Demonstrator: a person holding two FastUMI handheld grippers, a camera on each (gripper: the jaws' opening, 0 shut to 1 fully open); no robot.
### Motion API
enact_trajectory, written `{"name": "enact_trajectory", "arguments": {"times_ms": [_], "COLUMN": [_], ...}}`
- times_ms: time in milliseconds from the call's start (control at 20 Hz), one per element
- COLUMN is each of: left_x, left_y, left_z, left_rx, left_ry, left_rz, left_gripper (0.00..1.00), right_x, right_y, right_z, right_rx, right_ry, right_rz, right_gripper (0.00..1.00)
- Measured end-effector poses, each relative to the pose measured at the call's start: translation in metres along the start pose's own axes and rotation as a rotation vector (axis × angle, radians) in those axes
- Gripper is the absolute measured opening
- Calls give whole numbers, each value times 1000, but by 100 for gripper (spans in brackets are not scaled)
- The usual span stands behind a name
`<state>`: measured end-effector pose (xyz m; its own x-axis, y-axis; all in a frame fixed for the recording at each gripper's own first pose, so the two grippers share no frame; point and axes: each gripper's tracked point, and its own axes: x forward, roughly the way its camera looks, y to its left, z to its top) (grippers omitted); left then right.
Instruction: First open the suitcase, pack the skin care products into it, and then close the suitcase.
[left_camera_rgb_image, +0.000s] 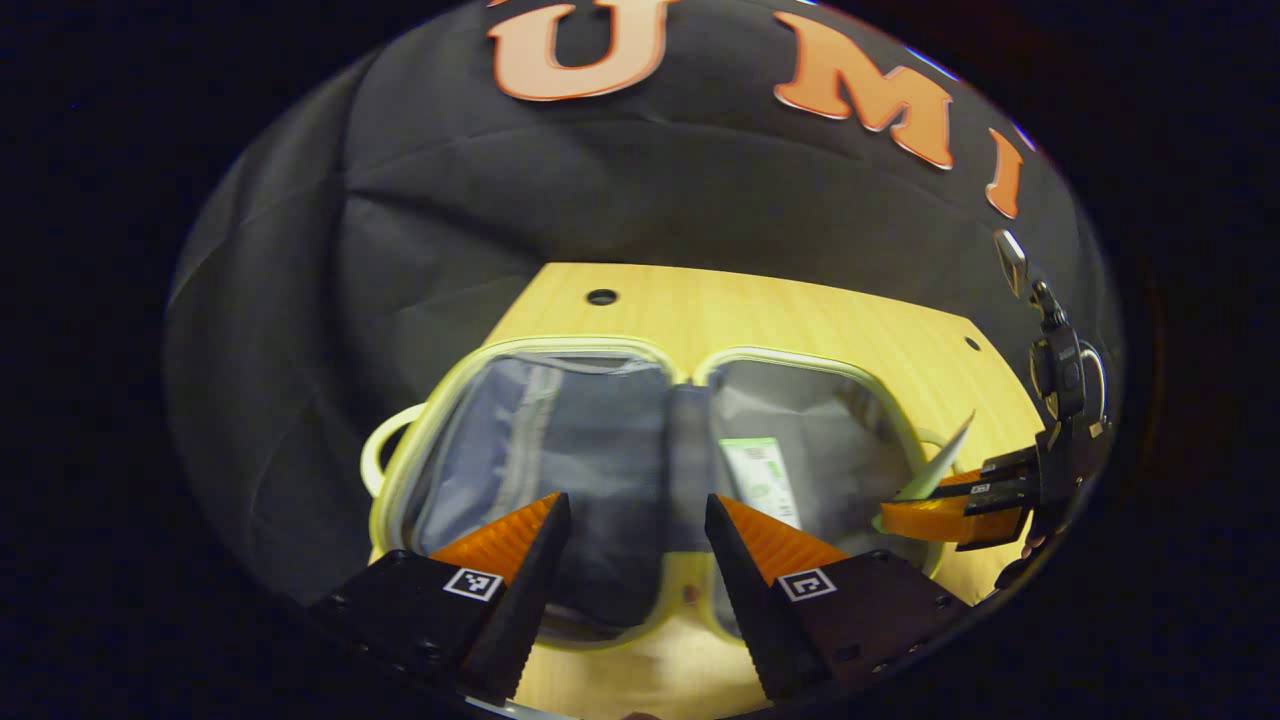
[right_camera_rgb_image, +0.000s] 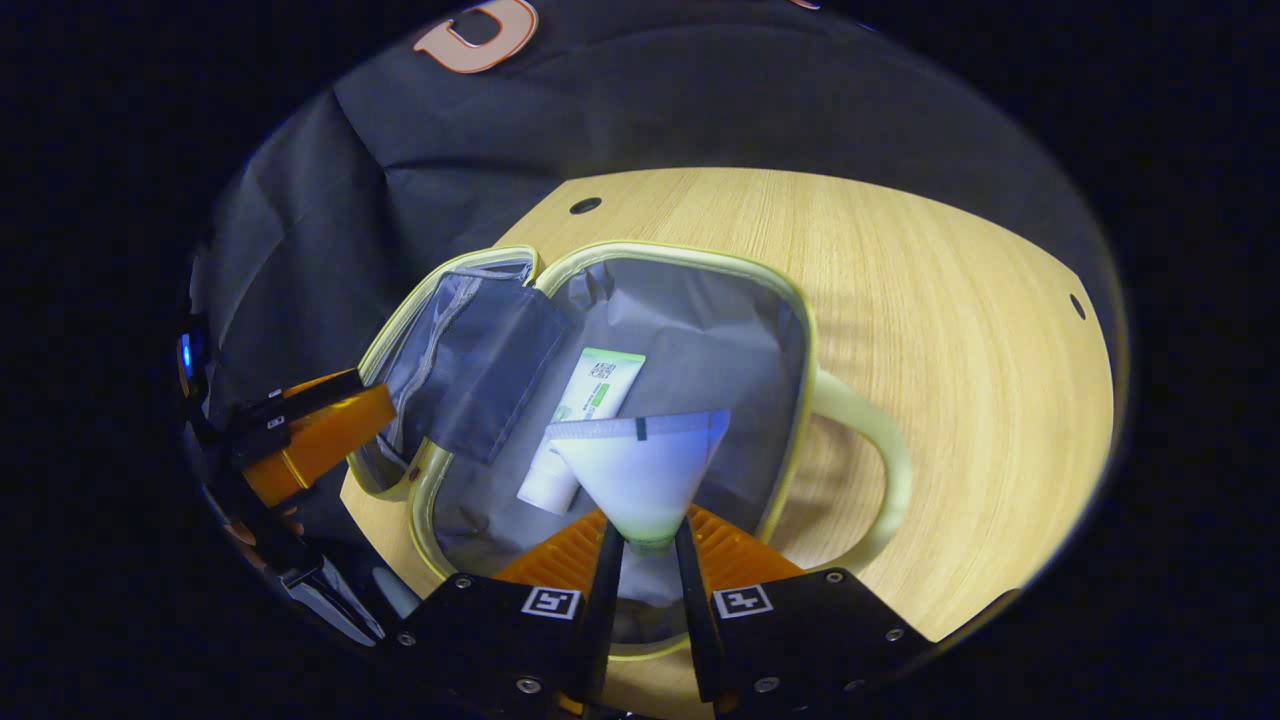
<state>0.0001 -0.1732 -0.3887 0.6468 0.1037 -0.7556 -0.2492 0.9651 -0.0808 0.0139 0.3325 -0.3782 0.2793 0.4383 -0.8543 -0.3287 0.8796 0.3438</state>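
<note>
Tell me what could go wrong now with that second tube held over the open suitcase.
1. The right tool pinches the held tube only near its cap end, so it might slip or swing on release.
2. It may land on the tube already inside, leaving a pile.
3. A tube resting against the suitcase rim could hinder closing.

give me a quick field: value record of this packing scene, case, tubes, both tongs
suitcase: open flat on the table, grey lining up
packed tube: lying in the case's right half
held tube: pinched near its cap, crimped end forward, above that same half
right tongs: shut on the held tube
left tongs: open, empty, over the case's middle
done: case opened, one tube in
left to do: drop held tube, close case
</note>
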Motion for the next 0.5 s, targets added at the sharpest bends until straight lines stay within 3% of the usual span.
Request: {"name": "enact_trajectory", "arguments": {"times_ms": [300,500], "left_x": [-39,-54], "left_y": [139,225], "left_z": [12,22], "left_rx": [-212,-343], "left_ry": [-50,-73], "left_rz": [173,219], "left_gripper": [85,87], "right_x": [21,26], "right_y": [0,2], "right_z": [-5,-2], "right_rx": [37,76], "right_ry": [66,70], "right_rz": [-37,-52], "right_gripper": [35,39]}}
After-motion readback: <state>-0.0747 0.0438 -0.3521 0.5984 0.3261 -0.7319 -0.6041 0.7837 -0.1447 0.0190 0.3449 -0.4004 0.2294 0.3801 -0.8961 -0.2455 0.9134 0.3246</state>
